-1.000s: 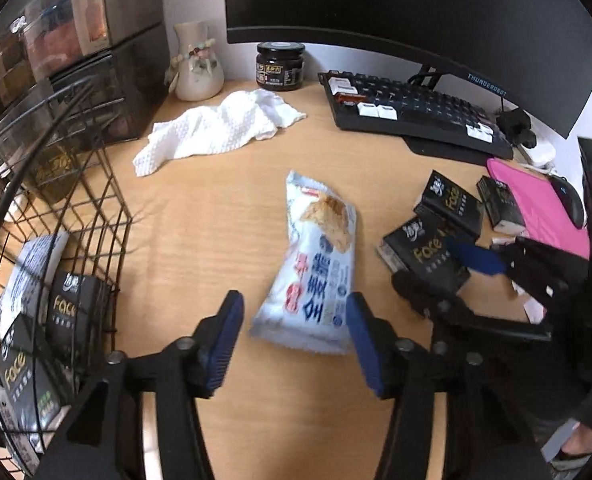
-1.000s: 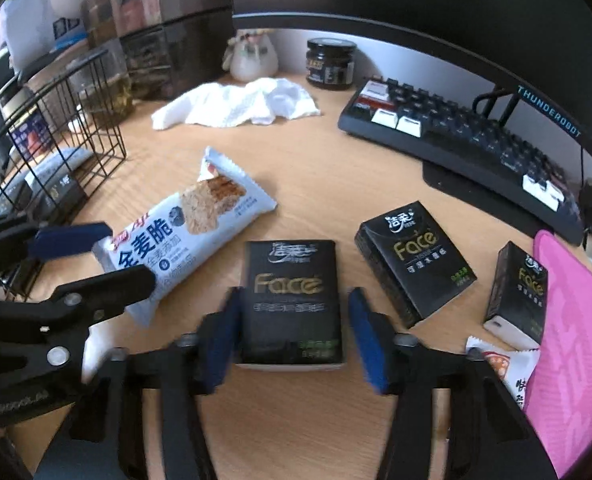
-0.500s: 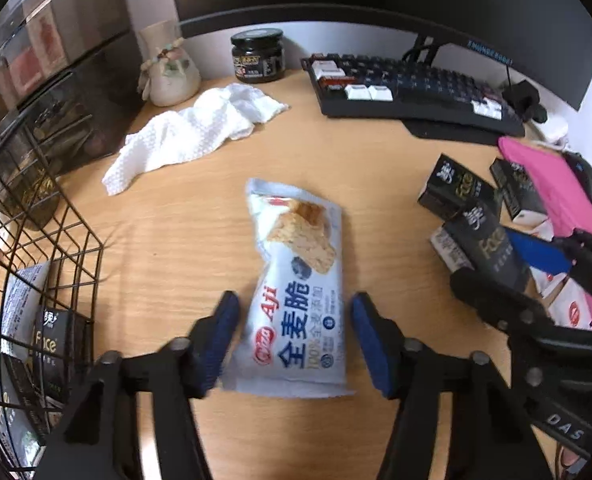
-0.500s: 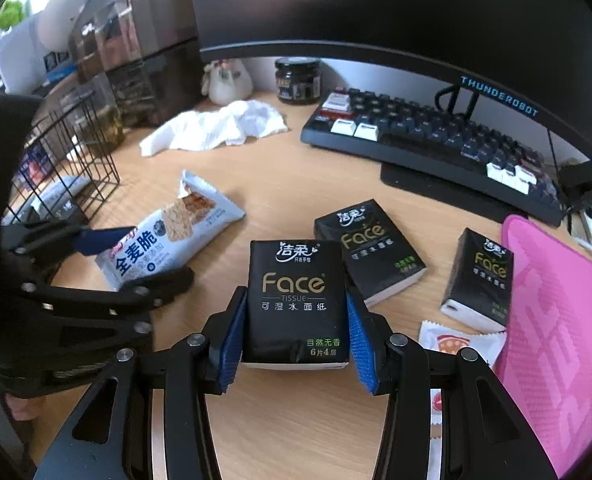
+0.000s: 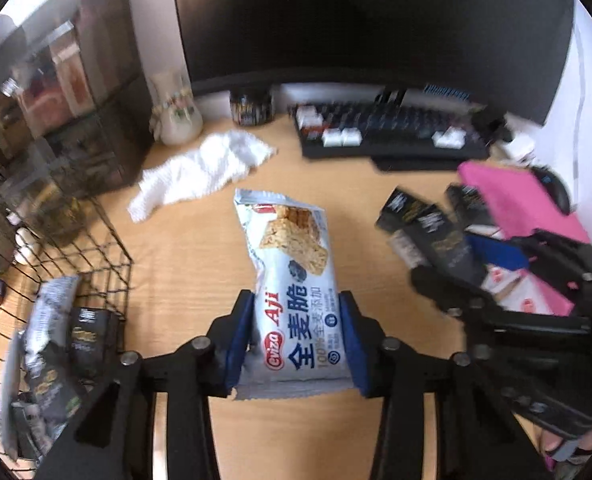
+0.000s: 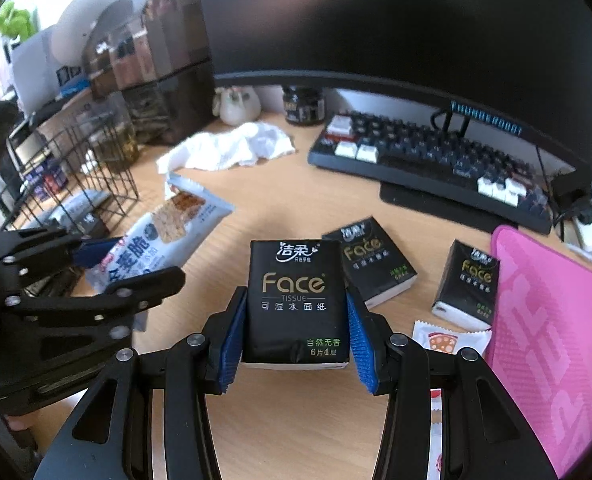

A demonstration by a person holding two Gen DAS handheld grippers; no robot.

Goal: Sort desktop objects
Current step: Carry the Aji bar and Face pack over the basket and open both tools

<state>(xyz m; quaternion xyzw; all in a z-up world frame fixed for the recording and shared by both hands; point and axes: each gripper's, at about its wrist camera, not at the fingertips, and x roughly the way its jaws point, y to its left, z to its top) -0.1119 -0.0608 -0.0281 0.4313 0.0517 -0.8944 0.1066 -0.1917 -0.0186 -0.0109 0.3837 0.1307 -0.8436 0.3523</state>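
Blue-padded left tongs (image 5: pixel 296 340) are being closed on a snack bag (image 5: pixel 294 292) above the desk (image 5: pixel 184 256); a black tissue pack (image 6: pixel 295 300) is being gripped by the right tongs (image 6: pixel 296 344).

Soft daylight from upper left; strong fisheye curvature, dark corners; motion blur throughout left-wrist view

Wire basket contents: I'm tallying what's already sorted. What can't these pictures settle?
- Wire basket, left wrist view: motion blur and the frame edge hide the count of packs inside.
- Right wrist view: the left gripper blocks the basket's near side.
- Small jar: label blurred, unreadable.
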